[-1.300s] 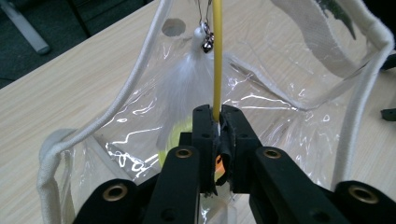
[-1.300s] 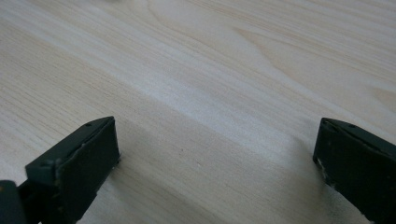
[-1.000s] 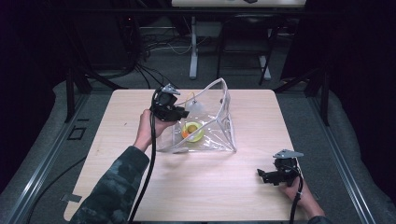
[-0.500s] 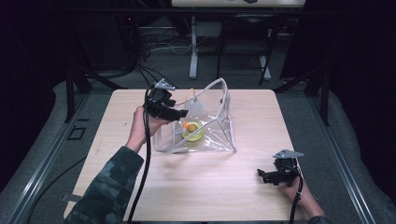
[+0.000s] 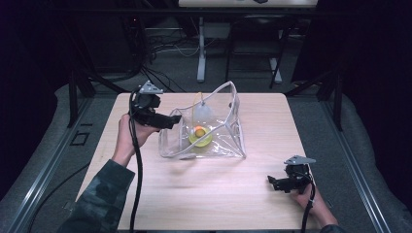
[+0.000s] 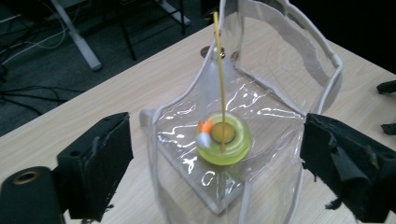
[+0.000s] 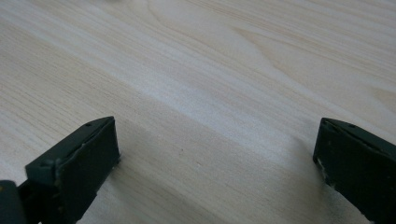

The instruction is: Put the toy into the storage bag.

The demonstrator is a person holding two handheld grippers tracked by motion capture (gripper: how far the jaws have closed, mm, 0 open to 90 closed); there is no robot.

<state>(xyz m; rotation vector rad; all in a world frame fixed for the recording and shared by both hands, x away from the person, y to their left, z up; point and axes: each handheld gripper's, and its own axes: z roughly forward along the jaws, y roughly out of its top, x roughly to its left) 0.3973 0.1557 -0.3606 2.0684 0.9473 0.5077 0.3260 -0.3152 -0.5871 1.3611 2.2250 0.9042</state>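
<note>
High view: clear bag (image 5: 214, 127) with white trim sits just beyond the bench (image 5: 243, 204) centre, mouth gaping upward. Inside on its floor, a yellow-green ring (image 5: 200, 138) with a small orange bit (image 5: 199, 130) on top; what the bit is, hard to make out. A thin yellow stick (image 5: 195, 109) rises from the ring; its far end is lost against the plastic. Left gripper (image 5: 171, 120) at 9 o'clock of the bag, held above the bench, tips just beside the bag's rim; contact cannot be told. Right gripper (image 5: 270, 183) rests low at 4 o'clock, well apart from the bag.

Left gripper view: fingers (image 6: 100, 161) spread wide, the bag (image 6: 261, 107) between and beyond them, nothing pinched. Right-hand finger cut off by the frame edge.

Right gripper view: fingers (image 7: 84, 163) spread wide over bare bench (image 7: 224, 70), both partly cropped.
</note>
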